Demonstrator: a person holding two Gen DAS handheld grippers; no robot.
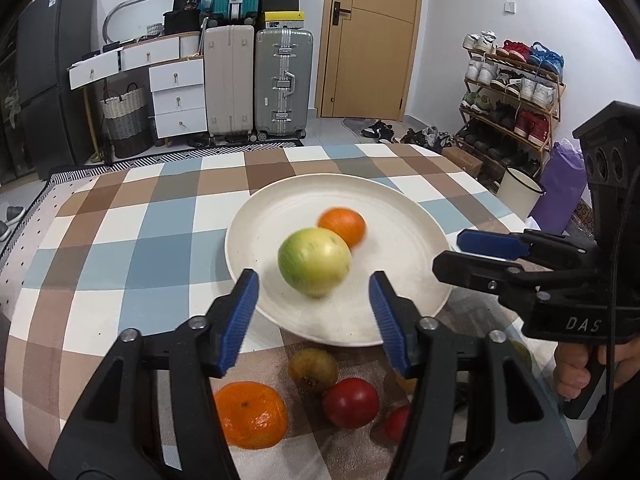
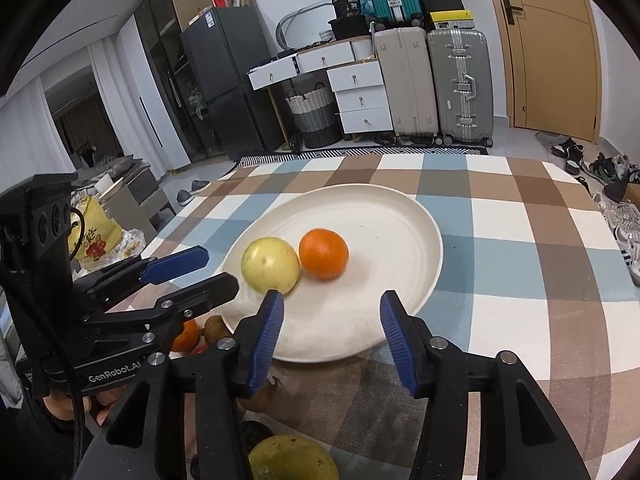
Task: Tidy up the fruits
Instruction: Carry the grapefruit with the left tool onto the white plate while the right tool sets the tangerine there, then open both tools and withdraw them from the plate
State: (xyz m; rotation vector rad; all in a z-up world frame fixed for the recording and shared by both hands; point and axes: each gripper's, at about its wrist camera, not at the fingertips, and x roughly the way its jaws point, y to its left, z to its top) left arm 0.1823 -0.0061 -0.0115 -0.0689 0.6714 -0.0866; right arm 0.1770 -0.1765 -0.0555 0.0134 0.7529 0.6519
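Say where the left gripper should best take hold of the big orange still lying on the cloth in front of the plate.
Probably across the widest middle of the big orange, coming down from above. It sits squat, stem dimple up, rounded flanks exposed. Keep the pads left and right: the red fruit lies close on its right.

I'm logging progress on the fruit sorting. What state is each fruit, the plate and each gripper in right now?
Plate: flat on the checked tablecloth.
Green apple: on the plate, blurred, touching the orange.
Orange: on the plate, blurred.
Mandarin: on the cloth, off the plate.
Red fruit: on the cloth.
Left gripper: open, empty.
Right gripper: open, empty.
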